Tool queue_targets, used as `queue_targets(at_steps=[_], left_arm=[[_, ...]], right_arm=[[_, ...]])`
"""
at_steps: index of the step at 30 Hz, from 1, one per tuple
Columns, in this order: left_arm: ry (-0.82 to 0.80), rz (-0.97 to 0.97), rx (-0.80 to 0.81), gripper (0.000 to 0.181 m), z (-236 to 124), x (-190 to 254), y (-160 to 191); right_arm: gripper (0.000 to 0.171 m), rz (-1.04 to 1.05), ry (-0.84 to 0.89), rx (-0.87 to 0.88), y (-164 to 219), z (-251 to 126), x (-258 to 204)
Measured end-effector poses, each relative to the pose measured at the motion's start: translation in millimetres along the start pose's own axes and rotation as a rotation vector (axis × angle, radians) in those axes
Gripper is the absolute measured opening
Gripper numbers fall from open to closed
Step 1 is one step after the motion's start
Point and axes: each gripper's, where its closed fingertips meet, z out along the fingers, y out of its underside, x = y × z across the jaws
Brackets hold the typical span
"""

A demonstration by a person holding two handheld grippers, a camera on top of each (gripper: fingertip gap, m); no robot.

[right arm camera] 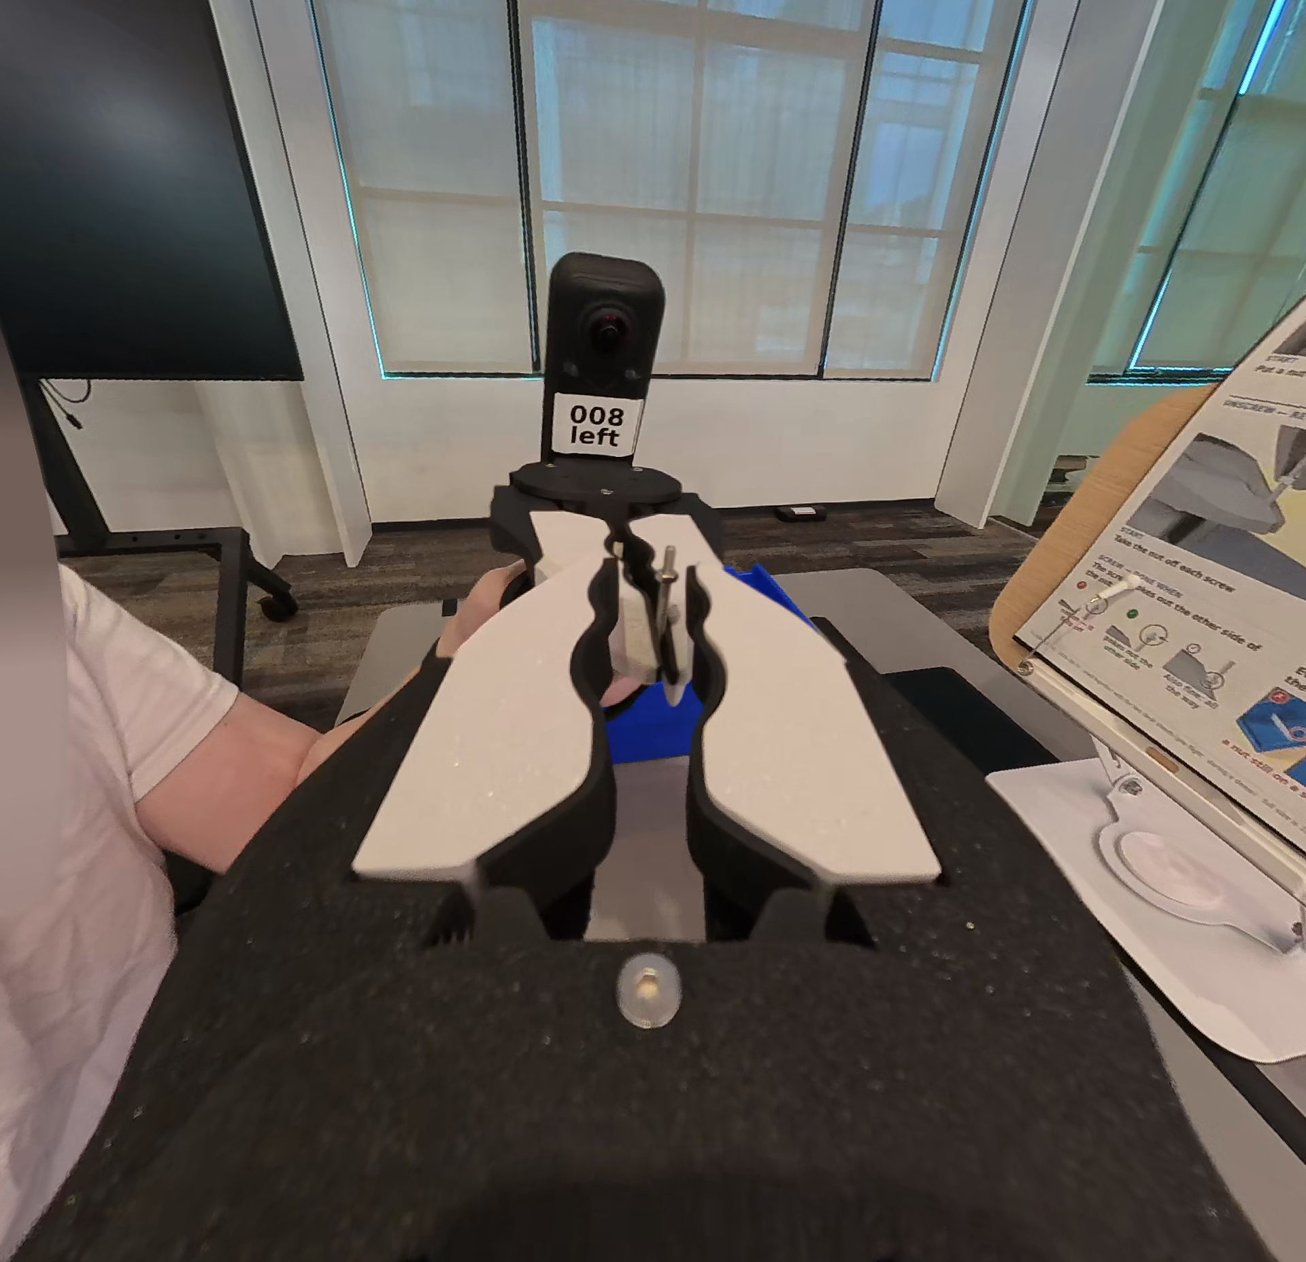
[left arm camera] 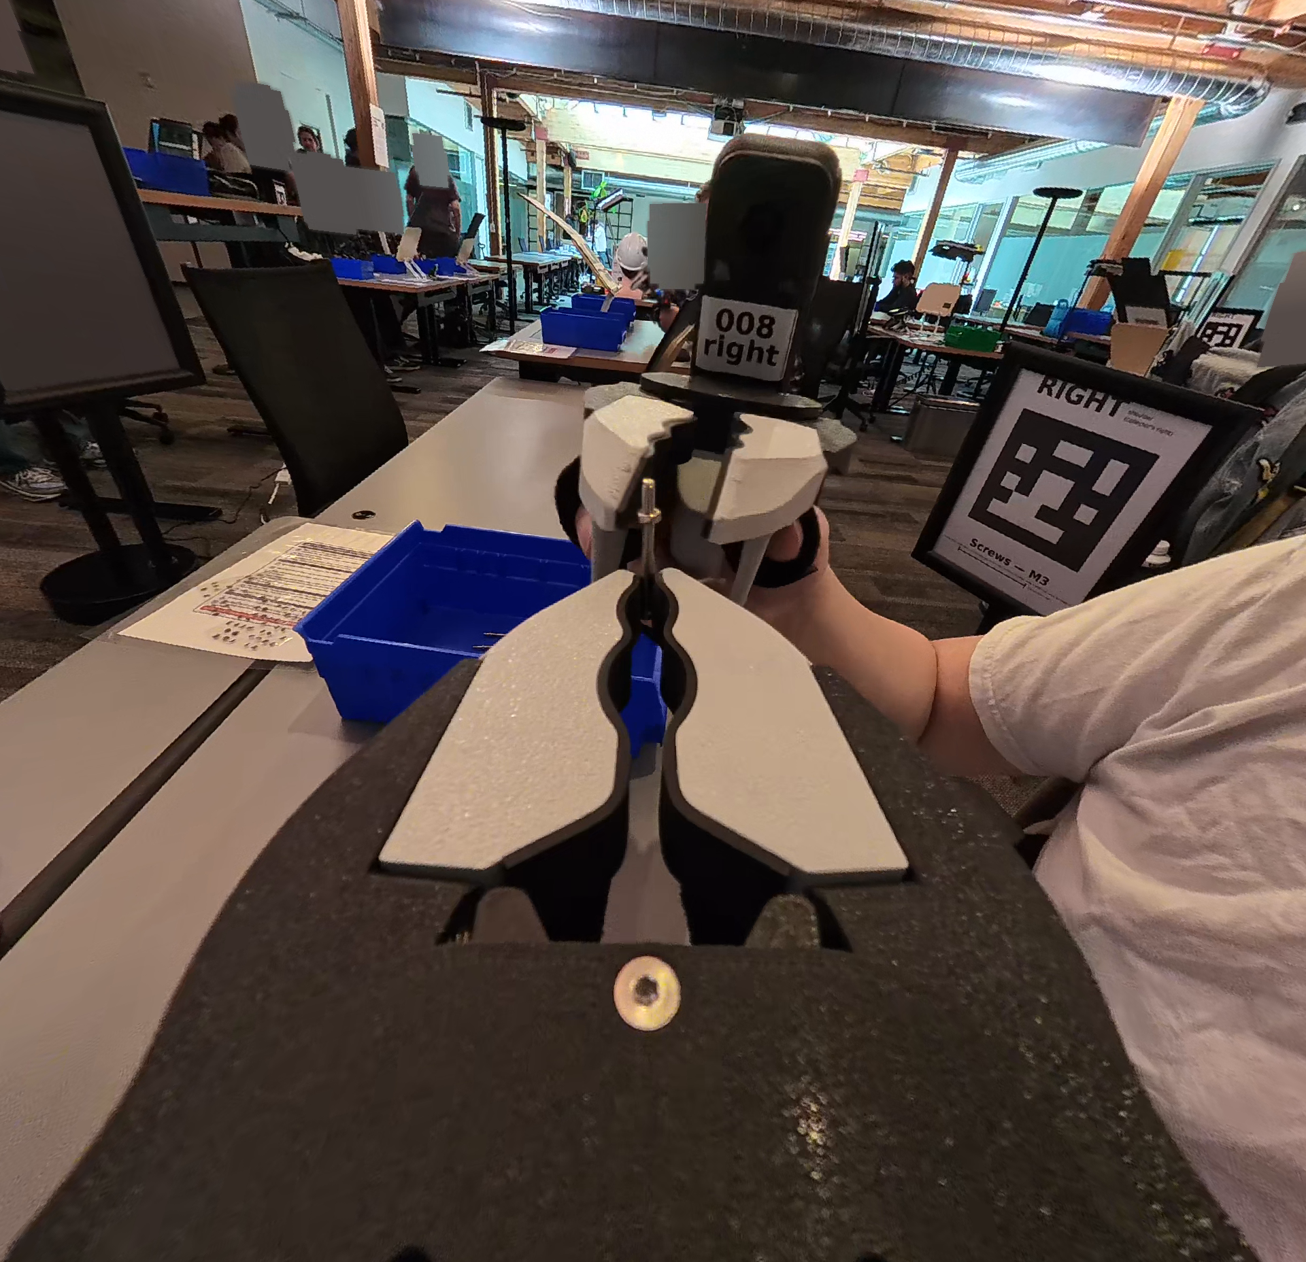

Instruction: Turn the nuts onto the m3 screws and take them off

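Screw gripped upright between two facing grippers, above the blue bin.

The screw (left arm camera: 644,550) is held in mid-air with its long axis near vertical, one end pointing up, the other pinched at the tip of the left gripper (left arm camera: 644,596), whose fingers are closed to a thin slit on the lower shank; a nut (left arm camera: 647,517) is seen partway up the shank, right at the fingers of the right gripper (left arm camera: 654,514); in the right wrist view that right gripper (right arm camera: 646,578) is seen with a clear gap between its fingers, and whether the nut (right arm camera: 666,577) is actually touched cannot be told; the blue bin (left arm camera: 396,635) lies below on the grey table (left arm camera: 141,769), a printed sheet (left arm camera: 233,592) is seen just beside its far-left edge; open air is seen above the screw, the bin's rim close beneath.
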Motion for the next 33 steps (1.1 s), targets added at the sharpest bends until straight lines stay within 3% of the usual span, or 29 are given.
queue_targets(at_steps=[7, 16, 33], left_arm=[[-0.004, -0.005, 0.021, 0.002, -4.3, -1.3, -3.8], [0.013, 0.008, 0.011, 0.002, -1.2, 4.6, -3.0], [0.017, 0.022, 0.020, 0.002, -3.7, 7.3, -6.0]], right_arm=[[0.013, -0.068, 0.054, 0.030, -7.5, -13.1, -0.8], [0.012, -0.037, 0.038, -0.025, 4.2, 0.7, 1.1], [0.024, -0.090, 0.009, 0.011, -4.8, -0.2, -12.1]])
